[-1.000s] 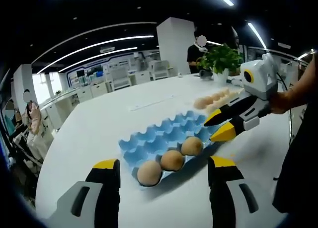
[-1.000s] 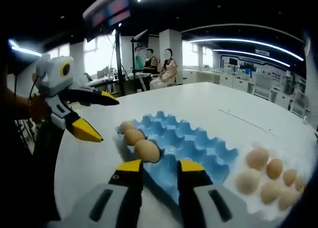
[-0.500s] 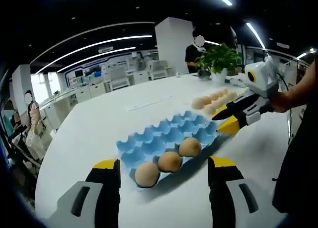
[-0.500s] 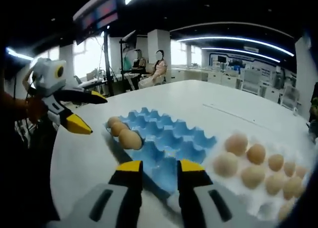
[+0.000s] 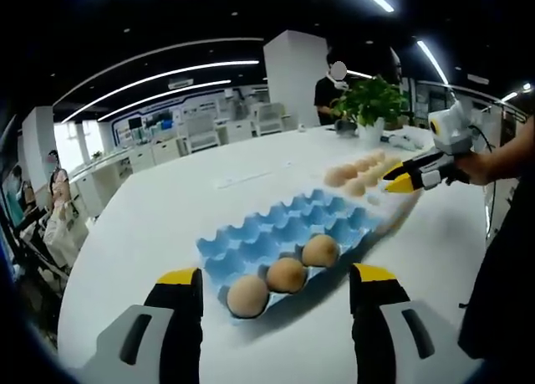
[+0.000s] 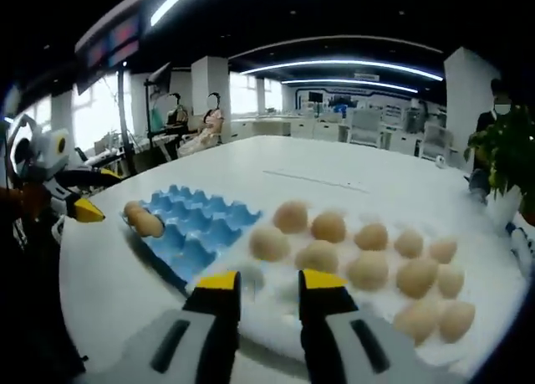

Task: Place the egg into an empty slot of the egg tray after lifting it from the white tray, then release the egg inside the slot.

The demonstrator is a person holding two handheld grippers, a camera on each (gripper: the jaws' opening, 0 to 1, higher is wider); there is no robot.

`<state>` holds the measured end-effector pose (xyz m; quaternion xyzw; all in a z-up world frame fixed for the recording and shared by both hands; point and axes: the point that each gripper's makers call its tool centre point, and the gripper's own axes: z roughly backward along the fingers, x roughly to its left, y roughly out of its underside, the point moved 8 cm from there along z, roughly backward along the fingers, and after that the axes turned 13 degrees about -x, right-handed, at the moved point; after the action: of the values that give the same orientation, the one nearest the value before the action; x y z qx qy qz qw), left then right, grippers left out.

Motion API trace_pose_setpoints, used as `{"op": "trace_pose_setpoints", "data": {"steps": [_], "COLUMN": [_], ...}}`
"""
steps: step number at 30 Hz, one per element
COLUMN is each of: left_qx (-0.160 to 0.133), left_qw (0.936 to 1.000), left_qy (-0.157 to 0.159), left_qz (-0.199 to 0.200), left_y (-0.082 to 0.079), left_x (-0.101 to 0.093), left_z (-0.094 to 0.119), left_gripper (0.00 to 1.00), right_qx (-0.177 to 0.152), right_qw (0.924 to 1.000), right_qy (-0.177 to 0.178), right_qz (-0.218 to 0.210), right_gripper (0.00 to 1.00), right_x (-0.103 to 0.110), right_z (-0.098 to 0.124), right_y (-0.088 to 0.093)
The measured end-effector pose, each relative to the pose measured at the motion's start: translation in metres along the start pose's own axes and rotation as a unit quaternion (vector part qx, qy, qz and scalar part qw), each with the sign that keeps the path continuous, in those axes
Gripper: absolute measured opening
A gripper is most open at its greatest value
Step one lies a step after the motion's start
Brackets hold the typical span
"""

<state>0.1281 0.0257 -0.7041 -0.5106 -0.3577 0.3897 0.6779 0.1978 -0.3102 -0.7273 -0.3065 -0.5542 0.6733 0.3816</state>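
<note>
The blue egg tray [image 5: 276, 225] lies mid-table with three brown eggs [image 5: 286, 274] in its near row. My left gripper [image 5: 276, 275] hovers in front of that row, open, nothing between its jaws. Beyond the blue tray, my right gripper [image 5: 401, 180] reaches over the eggs on the white tray [image 5: 355, 168]. In the right gripper view the white tray [image 6: 267, 304] holds several eggs [image 6: 318, 257], and my right gripper [image 6: 269, 280] stands just before them, open by a narrow gap and empty. The blue tray [image 6: 188, 229] and left gripper [image 6: 96, 194] sit off to the left.
A potted plant [image 5: 372, 99] stands at the table's far end near the white tray, also seen as the plant [image 6: 510, 150]. A person [image 5: 330, 87] stands behind it; others sit beyond the table's other side. Bare white tabletop [image 5: 167, 217] surrounds both trays.
My right gripper has swung from over the blue tray across to the eggs on the white tray, still empty. The left gripper has stayed put.
</note>
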Motion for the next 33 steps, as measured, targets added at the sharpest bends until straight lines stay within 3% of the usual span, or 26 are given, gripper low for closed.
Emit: {"op": "trace_pose_setpoints", "data": {"steps": [12,18,33], "left_qx": [-0.004,-0.02,-0.013], "left_qw": [1.0,0.9997,0.9998], "left_qy": [-0.002,-0.016,-0.01], "left_qz": [0.005,0.004,0.01], "left_y": [-0.003,-0.007,-0.005], "left_x": [0.001,0.005,0.004], "left_z": [-0.001,-0.002,-0.002], "left_gripper": [0.71,0.73,0.71], "right_qx": [-0.002,-0.008,0.005], "right_qw": [0.9972,0.9937,0.9881], "right_qy": [0.075,0.111,0.153], "right_qz": [0.002,0.003,-0.01], "right_gripper": [0.26,0.26,0.28], "right_x": [-0.044,-0.061,-0.081], "right_z": [0.021,0.03,0.041], "right_y": [0.0,-0.001,0.01]}}
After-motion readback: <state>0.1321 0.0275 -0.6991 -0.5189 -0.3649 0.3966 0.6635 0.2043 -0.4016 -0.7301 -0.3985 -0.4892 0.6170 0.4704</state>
